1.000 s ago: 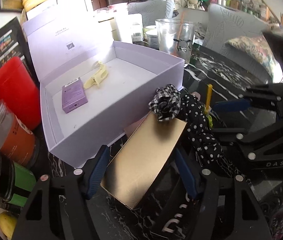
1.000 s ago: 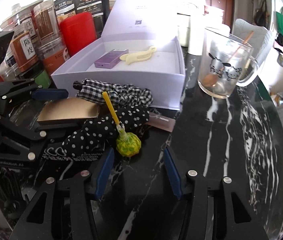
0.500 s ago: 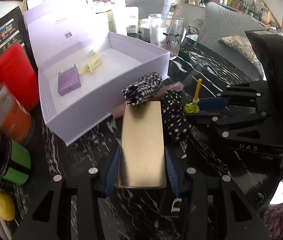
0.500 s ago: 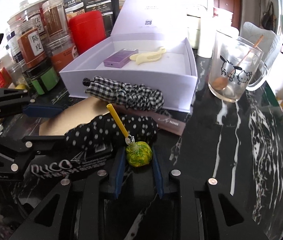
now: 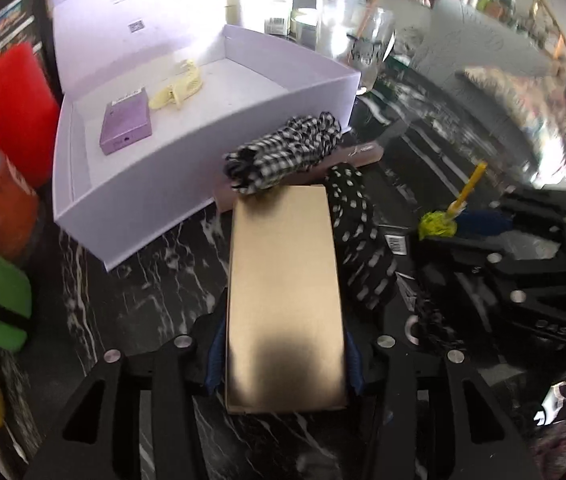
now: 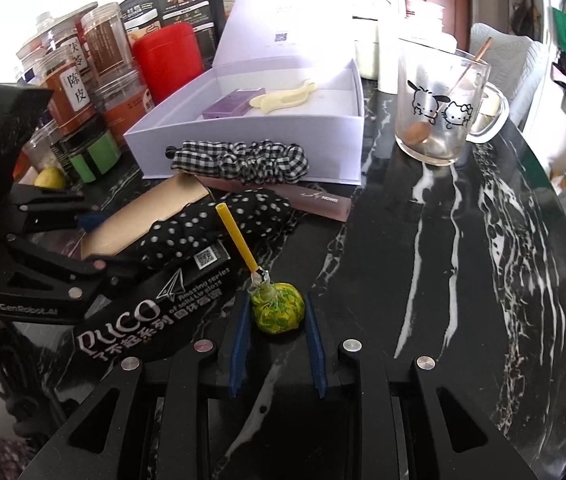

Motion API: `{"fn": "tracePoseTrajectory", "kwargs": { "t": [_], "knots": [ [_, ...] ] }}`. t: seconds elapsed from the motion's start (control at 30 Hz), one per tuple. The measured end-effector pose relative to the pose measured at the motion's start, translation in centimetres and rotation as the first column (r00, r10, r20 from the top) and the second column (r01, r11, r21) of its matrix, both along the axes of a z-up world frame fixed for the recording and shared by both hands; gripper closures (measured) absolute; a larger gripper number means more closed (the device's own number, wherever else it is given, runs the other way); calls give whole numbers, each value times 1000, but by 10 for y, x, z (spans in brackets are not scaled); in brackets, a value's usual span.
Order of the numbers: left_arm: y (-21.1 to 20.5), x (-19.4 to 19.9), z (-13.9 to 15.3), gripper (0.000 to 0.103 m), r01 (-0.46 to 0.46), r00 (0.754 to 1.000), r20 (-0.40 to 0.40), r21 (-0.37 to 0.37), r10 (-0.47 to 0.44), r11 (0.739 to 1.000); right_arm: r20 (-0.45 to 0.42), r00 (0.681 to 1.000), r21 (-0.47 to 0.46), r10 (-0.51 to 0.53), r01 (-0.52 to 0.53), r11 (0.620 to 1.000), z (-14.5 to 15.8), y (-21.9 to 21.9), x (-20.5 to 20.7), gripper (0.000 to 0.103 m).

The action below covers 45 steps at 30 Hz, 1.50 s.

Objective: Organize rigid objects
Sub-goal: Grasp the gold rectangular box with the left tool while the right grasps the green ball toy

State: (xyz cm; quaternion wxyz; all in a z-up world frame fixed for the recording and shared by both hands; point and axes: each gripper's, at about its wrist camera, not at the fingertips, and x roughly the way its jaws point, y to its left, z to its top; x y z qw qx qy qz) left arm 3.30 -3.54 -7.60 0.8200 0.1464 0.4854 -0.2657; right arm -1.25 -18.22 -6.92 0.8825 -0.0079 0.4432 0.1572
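Gold box (image 5: 285,292) sits clamped lengthwise in the downward-tilted left tongs (image 5: 283,360).

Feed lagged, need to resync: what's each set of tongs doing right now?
Left tongs: opening slightly, pads against the gold box.
Right tongs: closed on the lollipop.

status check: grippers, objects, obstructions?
Left gripper opening slightly, gold box between pads. Right gripper clamps lollipop. Scrunchies crowd lavender box.
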Motion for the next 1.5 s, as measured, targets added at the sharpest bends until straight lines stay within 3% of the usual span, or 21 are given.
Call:
{"fn": "tracePoseTrajectory", "kwargs": {
  "t": [0.07,0.2,0.43,0.47,0.53,0.73,1.07,1.5],
  "knots": [
    [-2,1,-1,56,1,1000,24,-1,-1,1000,0,1000,-21,-2,2,1000,-1,3,1,76],
    [-2,7,-2,56,-14,1000,26,-24,15,1000,9,1000,-26,-3,3,1000,-3,7,2,64],
    [-3,4,-2,56,-16,999,47,-34,17,999,25,999,-32,-38,38,999,-5,3,1,62],
    [-2,3,-3,56,-14,998,53,-35,16,999,30,999,-34,-41,42,999,-5,2,0,63],
    [1,1,-1,58,-6,999,51,-35,8,999,33,998,-32,-51,52,998,-4,0,0,77],
    [12,-6,2,59,-36,998,50,-24,37,999,26,996,-13,-80,80,997,-2,-4,-3,77],
    [35,-21,15,59,-96,995,32,-89,99,991,30,998,1,-58,58,998,5,5,-14,77],
    [49,-33,31,59,-127,990,45,-119,133,985,71,997,1,-31,31,1000,26,24,-27,77]
  ]
}}
